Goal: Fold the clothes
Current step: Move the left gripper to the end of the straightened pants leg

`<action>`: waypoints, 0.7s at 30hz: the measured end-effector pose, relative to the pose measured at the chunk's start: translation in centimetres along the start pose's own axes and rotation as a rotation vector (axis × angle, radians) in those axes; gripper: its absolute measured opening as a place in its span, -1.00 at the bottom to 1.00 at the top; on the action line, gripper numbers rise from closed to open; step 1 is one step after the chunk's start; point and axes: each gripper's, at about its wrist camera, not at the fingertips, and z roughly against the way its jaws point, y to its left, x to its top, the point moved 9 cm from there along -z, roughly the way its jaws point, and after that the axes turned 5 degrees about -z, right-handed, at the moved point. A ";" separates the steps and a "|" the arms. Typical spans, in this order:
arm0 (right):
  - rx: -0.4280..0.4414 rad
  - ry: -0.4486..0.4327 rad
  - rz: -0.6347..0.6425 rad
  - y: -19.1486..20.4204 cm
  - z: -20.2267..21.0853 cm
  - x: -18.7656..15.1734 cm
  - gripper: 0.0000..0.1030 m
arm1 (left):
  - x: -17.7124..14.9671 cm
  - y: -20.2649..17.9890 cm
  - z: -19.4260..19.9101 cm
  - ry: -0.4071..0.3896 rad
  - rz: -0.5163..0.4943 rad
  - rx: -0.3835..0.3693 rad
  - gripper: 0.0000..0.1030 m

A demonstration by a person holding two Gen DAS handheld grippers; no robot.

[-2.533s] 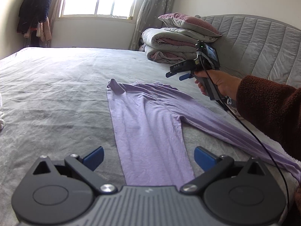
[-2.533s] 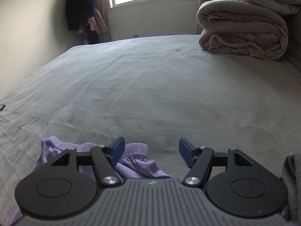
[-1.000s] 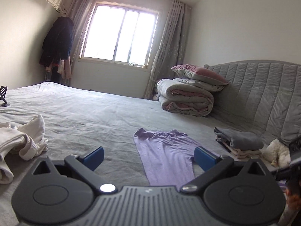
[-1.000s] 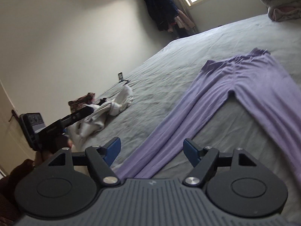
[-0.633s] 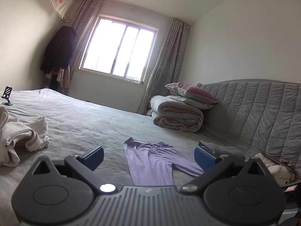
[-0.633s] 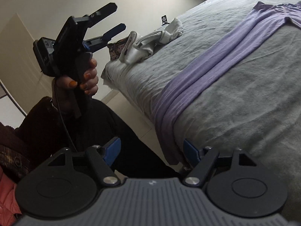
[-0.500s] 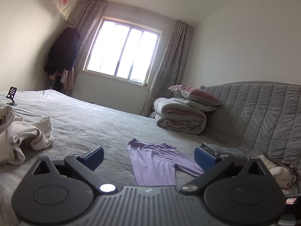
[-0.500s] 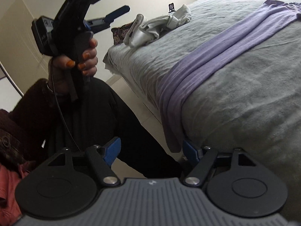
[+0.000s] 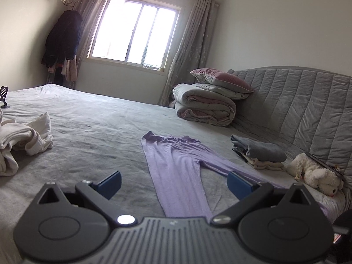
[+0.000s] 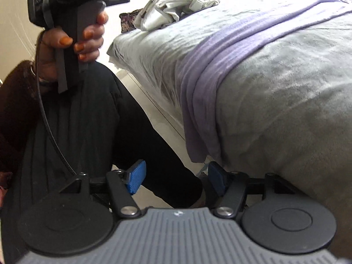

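Two grippers are in our hands, and neither is pinching anything. Our left gripper (image 9: 173, 181) has its jaws spread wide above the bed (image 9: 92, 129), its blue pads on either side of the near leg of the purple leggings (image 9: 176, 165) without touching the cloth. The leggings lie flat on the grey cover, waistband toward 12 o'clock, one leg running toward 6 o'clock and the other slanting off toward 4 o'clock.

Our right gripper (image 10: 177, 177) sits low at the bed's edge; its jaws are closing with only air between them. The hem of one legging leg (image 10: 198, 118) hangs over the mattress side just above the right-hand pad, at about 1 o'clock from the fingertips, apart from it. In that view our left hand (image 10: 72, 41) grips its handle at 10 o'clock.

On the bed, crumpled white clothes (image 9: 24, 138) lie at 9 o'clock, a folded grey stack (image 9: 257, 151) at 3 o'clock with a plush toy (image 9: 314, 173) beside it, and a rolled duvet (image 9: 204, 107) with a pillow on top at 1 o'clock.
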 end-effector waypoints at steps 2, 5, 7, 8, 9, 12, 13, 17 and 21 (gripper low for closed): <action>0.035 -0.077 0.013 0.7 1.6 1.5 0.35 | -1.4 -0.2 0.2 0.088 0.059 0.010 0.99; 0.027 -0.224 0.021 0.4 4.6 4.3 0.57 | -4.2 -0.5 0.8 0.231 0.148 0.041 0.99; -0.009 -0.312 0.010 -0.9 6.6 6.1 0.65 | -6.0 -1.2 1.4 0.306 0.171 0.053 0.99; -0.025 -0.352 -0.003 -1.7 7.6 7.0 0.67 | -6.7 -1.7 1.4 0.338 0.164 0.046 0.99; -0.040 -0.387 -0.026 -2.5 8.4 7.7 0.67 | -7.4 -2.2 1.4 0.370 0.158 0.038 0.99; -0.063 -0.488 -0.091 -4.7 11.0 9.8 0.67 | -9.5 -3.6 1.6 0.464 0.139 0.017 0.98; -0.067 -0.518 -0.104 -5.1 11.7 10.4 0.67 | -10.1 -4.0 1.5 0.494 0.138 0.010 0.98; -0.106 -0.595 -0.071 -5.4 13.9 11.4 0.67 | -13.0 -5.1 -0.2 0.615 0.169 -0.026 0.63; -0.123 -0.640 -0.031 -5.5 15.9 10.8 0.71 | -14.8 -4.9 -1.2 0.678 0.195 0.027 0.53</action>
